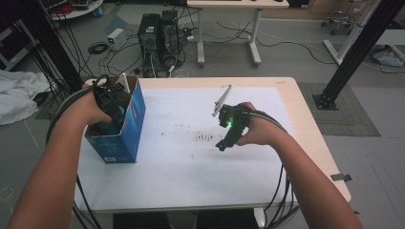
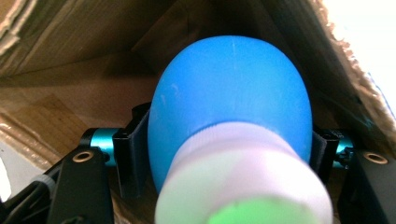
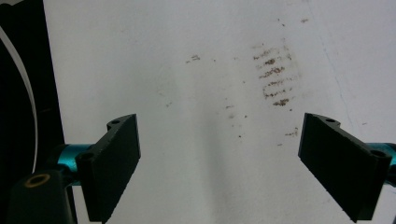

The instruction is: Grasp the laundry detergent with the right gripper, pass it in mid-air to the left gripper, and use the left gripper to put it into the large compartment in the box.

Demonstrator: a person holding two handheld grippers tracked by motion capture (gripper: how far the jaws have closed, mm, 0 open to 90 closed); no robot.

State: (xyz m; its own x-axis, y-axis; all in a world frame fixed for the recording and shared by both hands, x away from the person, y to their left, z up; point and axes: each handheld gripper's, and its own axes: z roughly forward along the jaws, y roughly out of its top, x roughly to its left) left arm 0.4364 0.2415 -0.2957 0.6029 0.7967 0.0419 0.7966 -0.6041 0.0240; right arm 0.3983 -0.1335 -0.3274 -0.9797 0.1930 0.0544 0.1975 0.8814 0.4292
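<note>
A blue cardboard box stands open-topped at the table's left edge. My left gripper reaches down into it. In the left gripper view, a rounded blue bottle with a white cap sits between the black fingers, which press on both its sides, with the brown box walls around it. My right gripper hovers low over the middle of the white table. Its fingers stand wide apart with nothing between them.
Brown smudges mark the table top just left of the right gripper. Beyond the far edge, computer towers and cables lie on the floor by another desk. A black frame post rises at the right and white cloth lies at the left.
</note>
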